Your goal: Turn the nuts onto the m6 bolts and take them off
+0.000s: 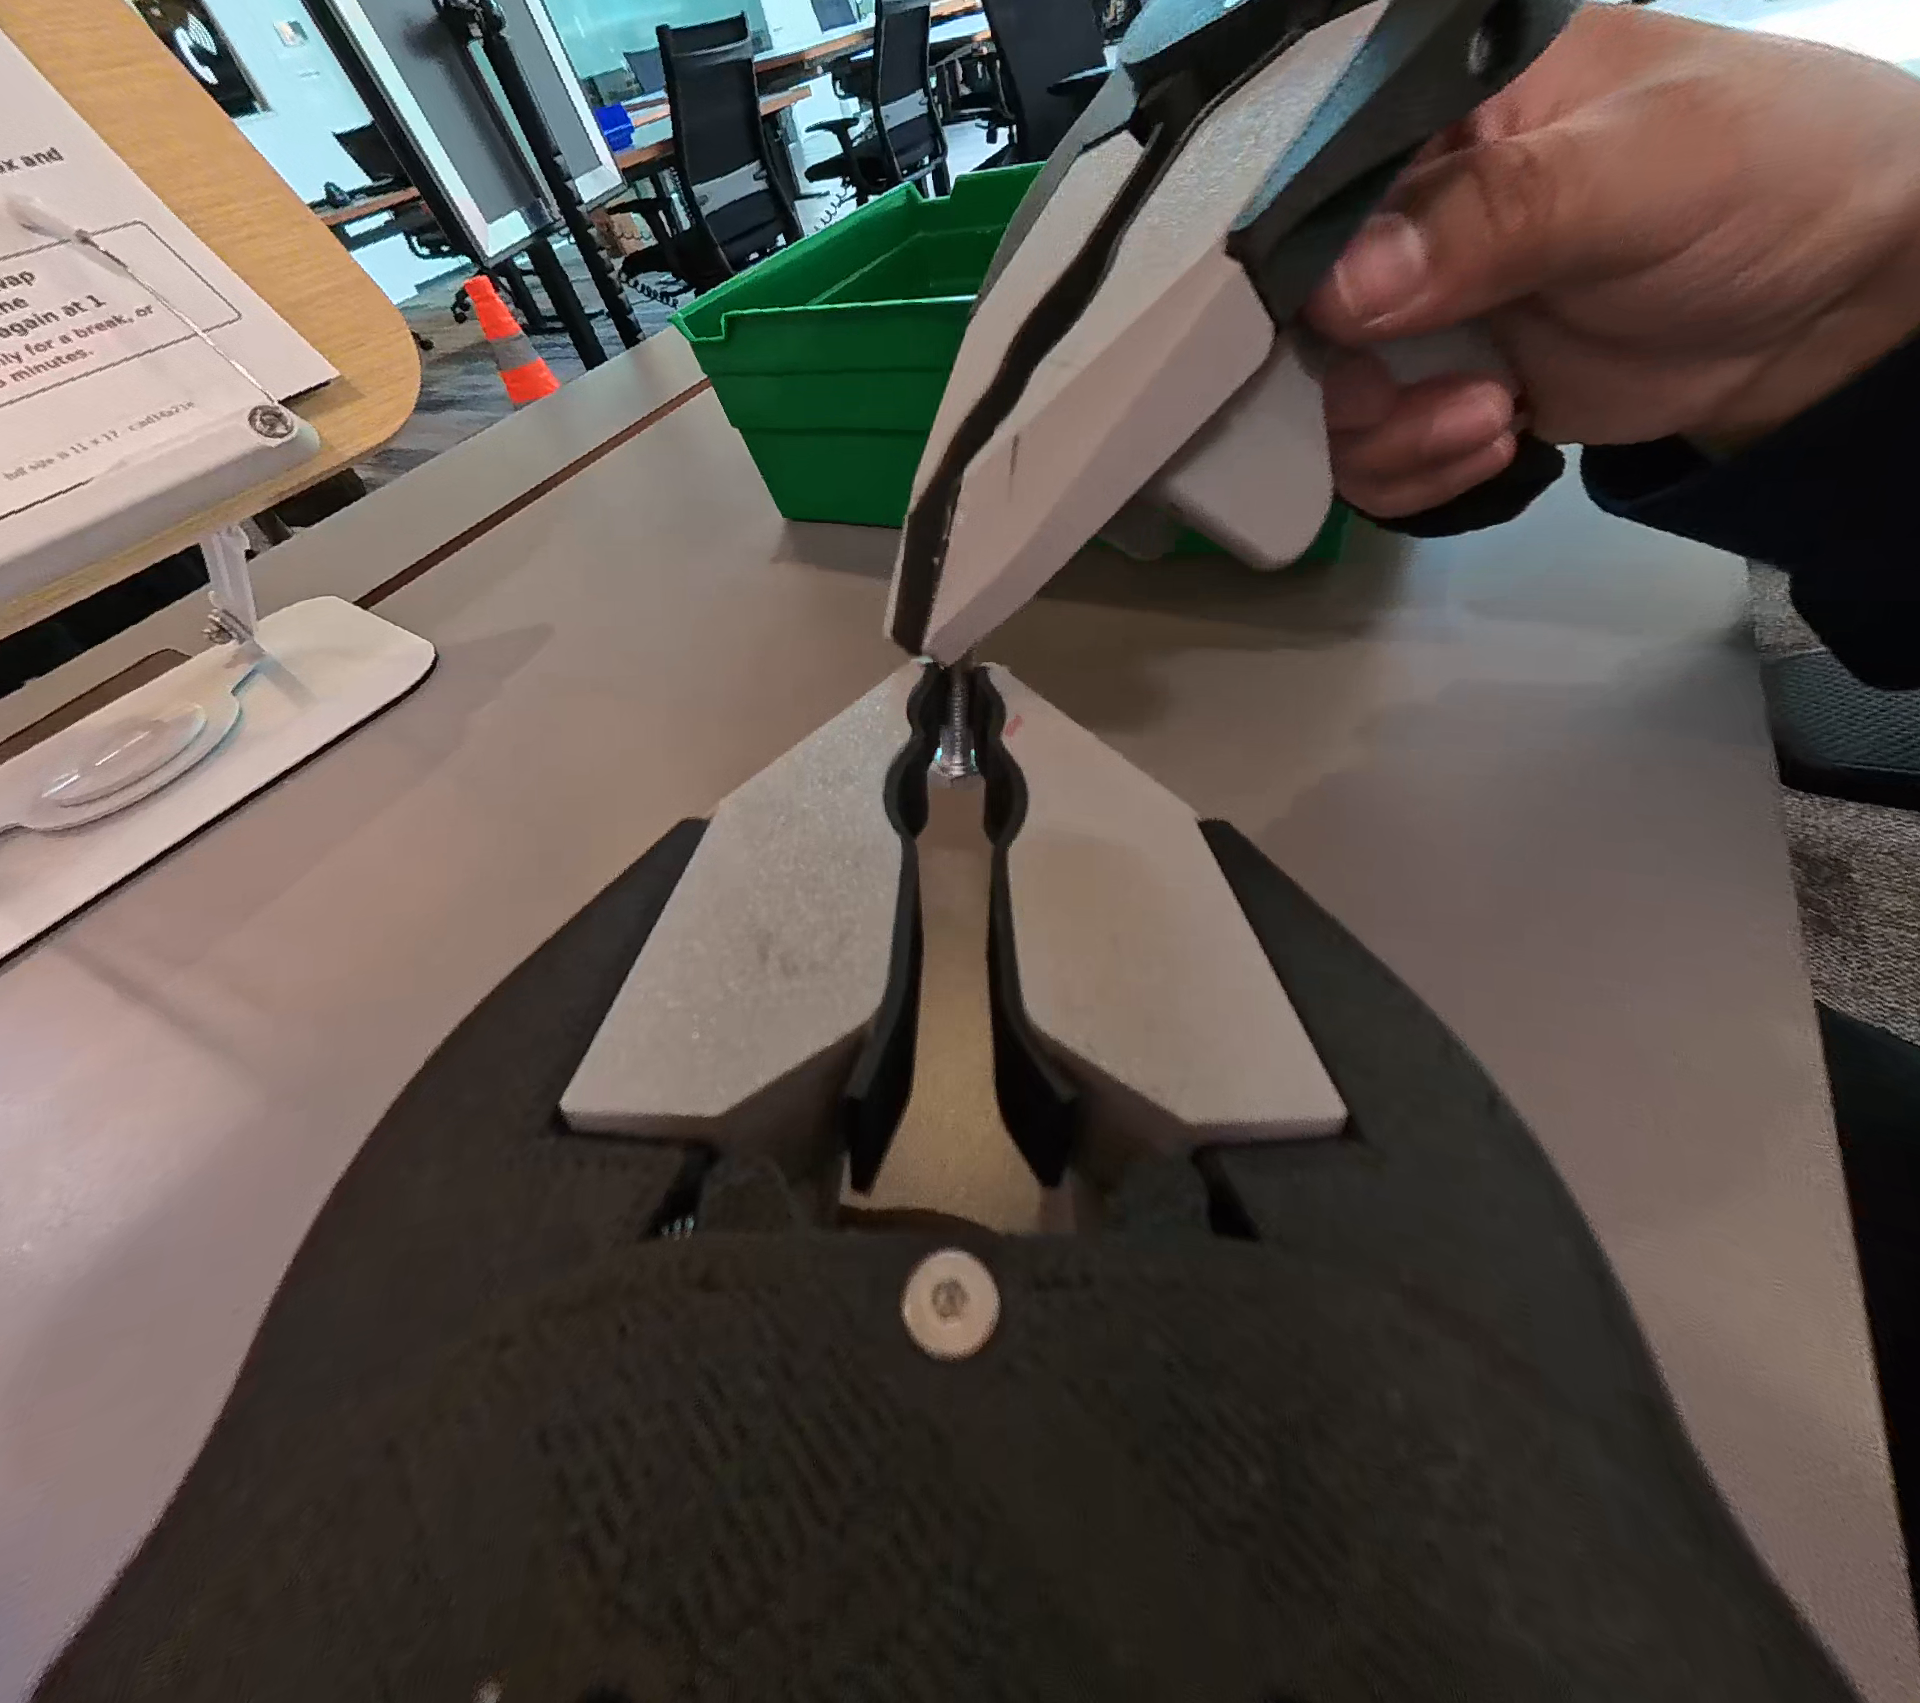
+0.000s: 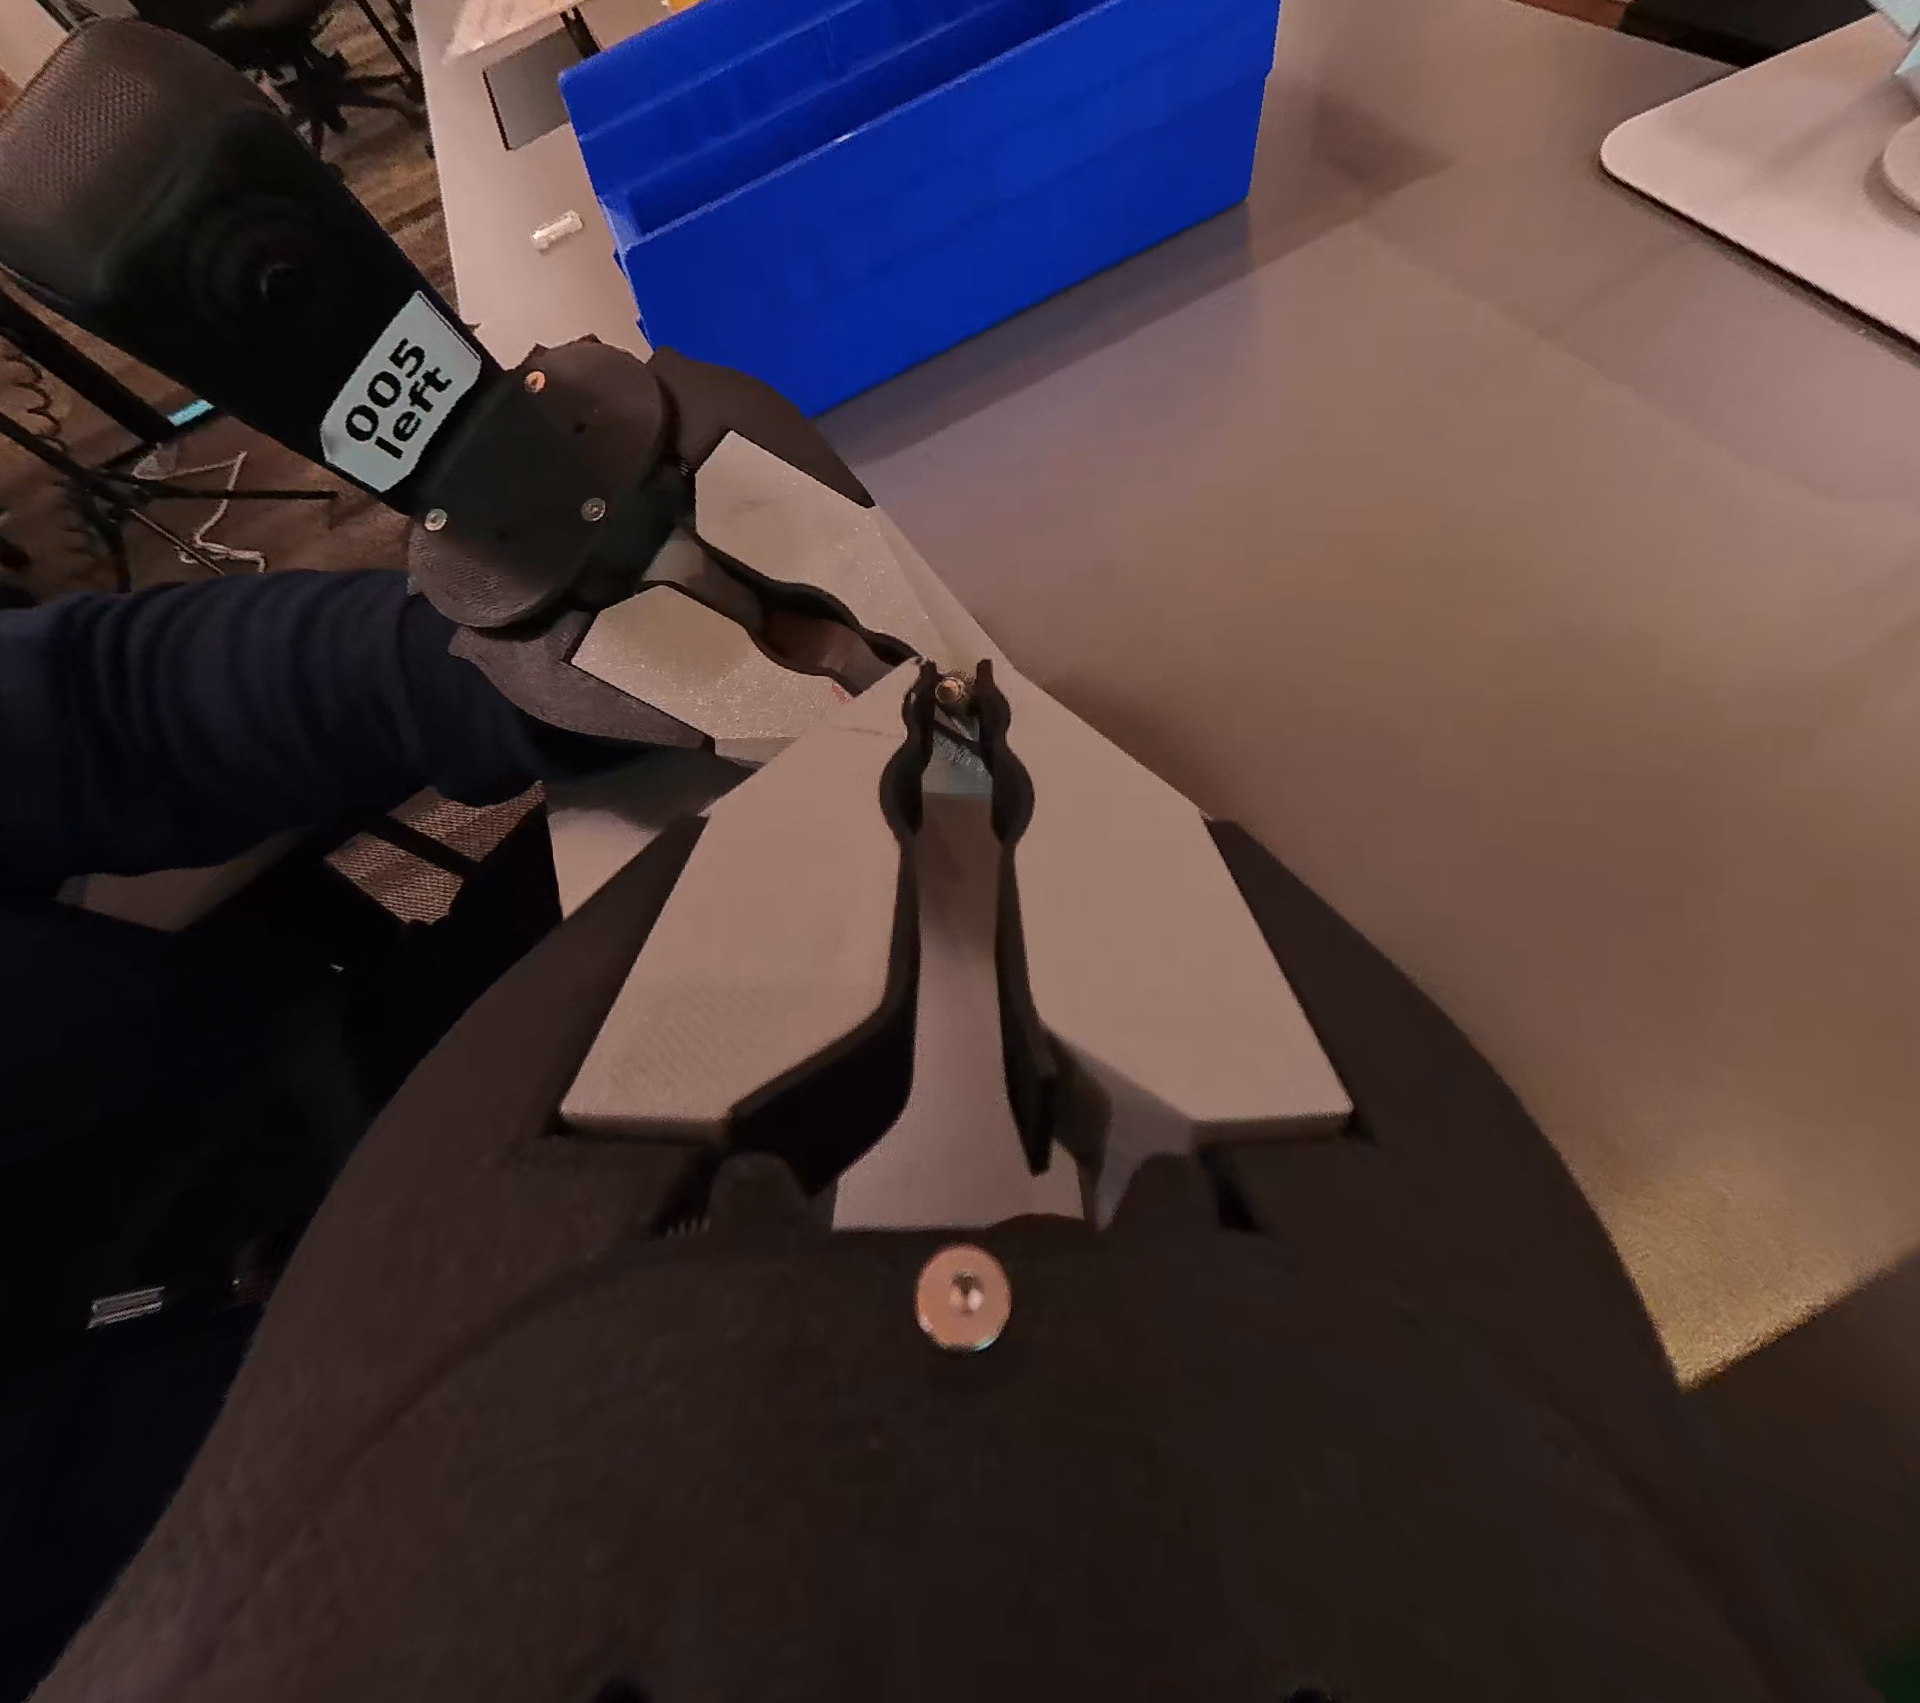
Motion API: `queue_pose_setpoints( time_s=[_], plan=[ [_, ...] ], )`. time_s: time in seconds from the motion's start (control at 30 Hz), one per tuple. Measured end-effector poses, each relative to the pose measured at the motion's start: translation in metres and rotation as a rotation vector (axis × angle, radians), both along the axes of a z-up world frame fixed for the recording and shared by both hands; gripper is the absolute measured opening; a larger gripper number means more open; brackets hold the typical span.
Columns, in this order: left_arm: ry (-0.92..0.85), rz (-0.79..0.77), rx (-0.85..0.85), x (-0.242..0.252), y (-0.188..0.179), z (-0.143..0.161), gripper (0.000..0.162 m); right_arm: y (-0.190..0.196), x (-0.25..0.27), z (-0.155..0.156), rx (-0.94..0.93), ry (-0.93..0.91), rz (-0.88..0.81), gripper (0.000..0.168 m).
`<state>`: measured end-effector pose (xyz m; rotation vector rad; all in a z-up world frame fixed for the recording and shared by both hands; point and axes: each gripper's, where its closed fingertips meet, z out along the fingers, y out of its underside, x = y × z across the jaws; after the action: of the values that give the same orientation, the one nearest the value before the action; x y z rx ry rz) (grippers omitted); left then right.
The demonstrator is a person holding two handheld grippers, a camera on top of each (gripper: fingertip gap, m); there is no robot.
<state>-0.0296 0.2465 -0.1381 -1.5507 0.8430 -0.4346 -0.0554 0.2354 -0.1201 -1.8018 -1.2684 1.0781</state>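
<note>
Right above the grey tabletop [image 1: 1351, 822], the left gripper [image 1: 954, 723] pinches a small silver threaded bolt [image 1: 952, 734] between its black-lined grey fingers, the shank pointing away from the camera toward the far tip. Meeting it tip to tip from above, the right gripper [image 1: 920, 640], held in a person's hand [image 1: 1621, 271], has its fingers pressed nearly together at the bolt's end. In the right wrist view a small metal nut [image 2: 948, 691] sits clamped between that gripper's [image 2: 951, 697] fingertips, with the bolt's threads just behind it. Beyond the grippers, a green plastic bin [image 1: 831, 365] stands on the tabletop; a blue plastic bin [image 2: 935, 199] stands on its other side.
</note>
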Motion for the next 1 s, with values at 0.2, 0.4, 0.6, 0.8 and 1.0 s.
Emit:
queue_pose_setpoints(
  time_s=[0.2, 0.4, 0.6, 0.8, 1.0],
  plan=[
    [-0.057, 0.066, -0.046, -0.011, 0.011, -0.001, 0.012, 0.022, 0.012, -0.001, 0.172, -0.092, -0.125, 0.002],
    [-0.151, 0.102, -0.036, -0.022, 0.015, 0.012, 0.023, 0.060, 0.069, 0.047, 0.297, -0.032, -0.329, 0.002],
    [-0.097, 0.101, -0.050, -0.017, 0.015, 0.002, 0.021, 0.095, 0.153, 0.115, 0.374, 0.067, -0.553, 0.002],
    [-0.070, 0.115, -0.026, -0.018, 0.014, 0.003, 0.019, 0.168, 0.218, 0.140, 0.390, 0.043, -0.756, 0.002],
    [-0.087, 0.131, -0.038, -0.023, 0.016, 0.004, 0.019, 0.232, 0.246, 0.041, 0.228, -0.144, -0.862, 0.020]
  ],
)
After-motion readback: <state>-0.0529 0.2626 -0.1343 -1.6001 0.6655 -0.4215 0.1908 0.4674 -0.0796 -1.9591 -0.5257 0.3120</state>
